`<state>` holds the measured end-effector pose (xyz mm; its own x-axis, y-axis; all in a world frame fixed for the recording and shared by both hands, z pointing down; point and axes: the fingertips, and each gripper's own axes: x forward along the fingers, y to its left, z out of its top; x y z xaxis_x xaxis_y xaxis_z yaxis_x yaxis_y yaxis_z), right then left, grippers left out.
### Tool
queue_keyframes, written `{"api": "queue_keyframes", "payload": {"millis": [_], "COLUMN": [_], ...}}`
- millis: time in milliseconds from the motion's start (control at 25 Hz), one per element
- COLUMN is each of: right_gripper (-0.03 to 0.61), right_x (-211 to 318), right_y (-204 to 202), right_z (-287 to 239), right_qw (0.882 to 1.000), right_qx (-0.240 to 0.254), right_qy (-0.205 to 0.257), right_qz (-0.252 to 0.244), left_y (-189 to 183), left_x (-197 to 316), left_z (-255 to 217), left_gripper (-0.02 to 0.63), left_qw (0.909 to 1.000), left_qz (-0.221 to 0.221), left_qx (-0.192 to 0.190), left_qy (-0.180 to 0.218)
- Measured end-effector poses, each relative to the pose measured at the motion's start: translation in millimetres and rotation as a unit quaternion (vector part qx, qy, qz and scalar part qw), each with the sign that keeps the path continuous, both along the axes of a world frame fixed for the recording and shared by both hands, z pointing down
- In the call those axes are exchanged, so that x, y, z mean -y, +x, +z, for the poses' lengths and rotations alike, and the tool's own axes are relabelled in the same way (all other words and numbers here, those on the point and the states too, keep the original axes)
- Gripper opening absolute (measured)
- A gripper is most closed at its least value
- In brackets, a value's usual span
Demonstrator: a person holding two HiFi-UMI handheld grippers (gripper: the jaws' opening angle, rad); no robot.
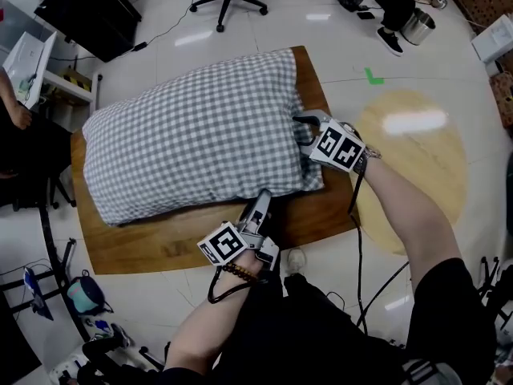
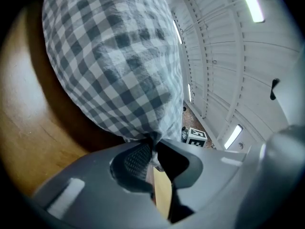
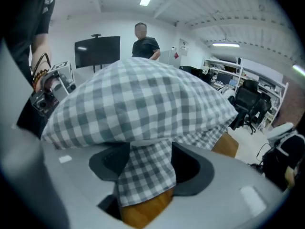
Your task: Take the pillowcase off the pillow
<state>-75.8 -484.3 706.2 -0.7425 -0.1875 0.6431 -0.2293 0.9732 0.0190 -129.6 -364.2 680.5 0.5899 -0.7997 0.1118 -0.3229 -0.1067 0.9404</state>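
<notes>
Jaws of left gripper [image 2: 153,149] pinch pillowcase [image 2: 114,66], hidden in head view.

No legible text, label, brand or number anywhere in view

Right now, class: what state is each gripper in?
Left gripper: closed on the pillowcase.
Right gripper: open, with a pillowcase flap lying between.

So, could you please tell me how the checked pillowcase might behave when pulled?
Probably floppy: the pillowcase bunches thin in the shut left claw and drapes limply between the jaws of the open right claw. Likely light, being thin cloth.
</notes>
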Motion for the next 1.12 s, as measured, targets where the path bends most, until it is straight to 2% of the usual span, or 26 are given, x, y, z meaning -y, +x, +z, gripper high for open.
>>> {"api": "queue_keyframes", "payload": {"millis": [120,200,280,400,520,680,920,960,1040,1120], "right_gripper": [0.285,0.295,0.302,0.304,0.305,0.308,0.304,0.291,0.155,0.049], "right_x": [-1,-8,-16,-24,-30,-42,-55,-56,-55,-51], "right_y": [3,8,12,15,14,2,-14,-15,-14,-10], "right_z": [-12,-14,-17,-23,-31,-47,-35,-32,-28,-29], "right_qw": [0.996,0.983,0.968,0.956,0.945,0.923,0.899,0.896,0.898,0.906], "right_qx": [0.059,0.101,0.129,0.151,0.170,0.200,0.188,0.183,0.172,0.166], "right_qy": [-0.069,-0.148,-0.205,-0.243,-0.274,-0.325,-0.391,-0.399,-0.397,-0.379], "right_qz": [0.024,0.047,0.059,0.061,0.058,0.050,0.066,0.071,0.081,0.091], "left_y": [0,3,7,4,4,3,4,4,4,3], "left_x": [-2,-2,-2,-7,-8,-10,-13,-13,-13,-13], "left_z": [0,-7,-17,-3,-4,-8,-9,-9,-10,-11], "left_gripper": [0.032,0.031,0.029,0.029,0.028,0.026,0.023,0.023,0.021,0.021], "left_qw": [1.0000,0.9998,0.9990,0.9999,0.9999,0.9999,0.9998,0.9998,0.9998,0.9998], "left_qz": [-0.001,0.002,0.008,0.000,0.000,0.002,0.001,0.000,-0.002,-0.005], "left_qx": [0.002,-0.004,-0.015,0.005,0.009,0.013,0.017,0.017,0.017,0.016], "left_qy": [0.002,0.018,0.041,0.011,0.008,0.010,0.010,0.009,0.009,0.010]}}
